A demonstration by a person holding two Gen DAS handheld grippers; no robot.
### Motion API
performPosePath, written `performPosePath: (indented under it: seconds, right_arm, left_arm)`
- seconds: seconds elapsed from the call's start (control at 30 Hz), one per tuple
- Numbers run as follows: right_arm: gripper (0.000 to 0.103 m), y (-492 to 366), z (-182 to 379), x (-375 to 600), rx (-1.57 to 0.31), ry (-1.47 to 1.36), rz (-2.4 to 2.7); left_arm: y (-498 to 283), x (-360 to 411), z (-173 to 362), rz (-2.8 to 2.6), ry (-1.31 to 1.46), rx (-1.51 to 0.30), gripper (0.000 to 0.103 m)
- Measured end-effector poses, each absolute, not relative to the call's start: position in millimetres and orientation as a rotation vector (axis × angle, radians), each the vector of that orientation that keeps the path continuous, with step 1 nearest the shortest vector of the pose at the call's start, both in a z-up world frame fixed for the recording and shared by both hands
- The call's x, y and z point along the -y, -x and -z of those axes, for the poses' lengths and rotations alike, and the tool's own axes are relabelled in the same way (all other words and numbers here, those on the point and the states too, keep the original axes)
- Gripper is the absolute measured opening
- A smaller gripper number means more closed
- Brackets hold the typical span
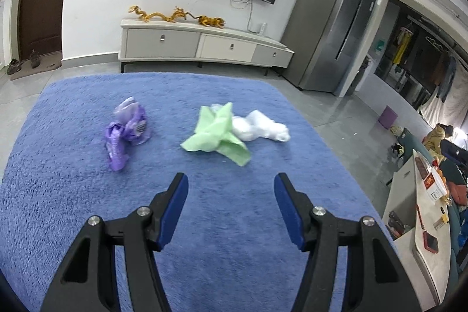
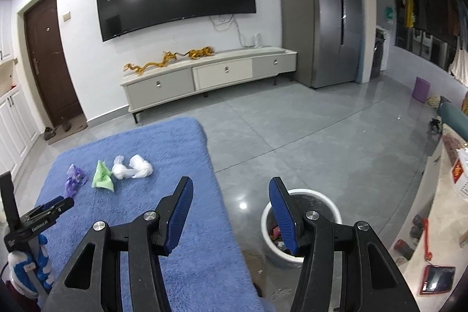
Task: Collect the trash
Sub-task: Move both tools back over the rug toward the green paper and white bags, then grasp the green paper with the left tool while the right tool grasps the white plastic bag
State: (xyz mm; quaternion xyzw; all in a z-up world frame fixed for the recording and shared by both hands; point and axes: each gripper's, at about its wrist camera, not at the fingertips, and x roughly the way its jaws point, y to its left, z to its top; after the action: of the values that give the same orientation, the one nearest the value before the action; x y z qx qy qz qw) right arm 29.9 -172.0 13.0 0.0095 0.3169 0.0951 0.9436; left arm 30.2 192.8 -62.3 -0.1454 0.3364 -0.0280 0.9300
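Observation:
Three pieces of trash lie on a blue fuzzy cover [image 1: 73, 195]: a crumpled purple wrapper [image 1: 125, 133], a green tissue [image 1: 216, 136] and a white crumpled bag [image 1: 260, 129]. My left gripper [image 1: 231, 180] is open and empty, just short of the green tissue. My right gripper [image 2: 231, 186] is open and empty, held over the cover's right edge [image 2: 213, 180]. A white trash bin [image 2: 301, 221] with some scraps inside stands on the floor below its right finger. The same trash shows far left in the right wrist view: purple wrapper [image 2: 74, 179], green tissue [image 2: 102, 176], white bag [image 2: 133, 167].
A TV cabinet [image 1: 204, 44] with gold dragon figures stands at the wall under a TV. A grey fridge [image 1: 330, 28] is at the right. A cluttered white table [image 1: 430, 218] runs along the right side. My left gripper's body [image 2: 35, 221] shows at the right wrist view's left edge.

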Motion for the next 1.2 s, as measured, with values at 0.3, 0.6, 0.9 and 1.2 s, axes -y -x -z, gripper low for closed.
performPosePath:
  seconds: [0.3, 0.6, 0.9, 1.2]
  right_arm:
    - [0.051, -85, 31, 145, -0.732, -0.033, -0.305]
    - [0.051, -150, 66, 84, -0.787, 0.002, -0.460]
    - [0.051, -198, 98, 22, -0.828, 0.023, -0.599]
    - [0.038, -220, 130, -8, -0.896, 0.014, -0.674]
  left_arm:
    - [-75, -201, 70, 0.043, 0.278, -0.703, 0.071]
    - [-139, -183, 86, 0.065, 0.196, -0.760, 0.071]
    - [-170, -180, 113, 0.069, 0.174, -0.826, 0.070]
    - [-166, -189, 120, 0.097, 0.216, -0.819, 0.067]
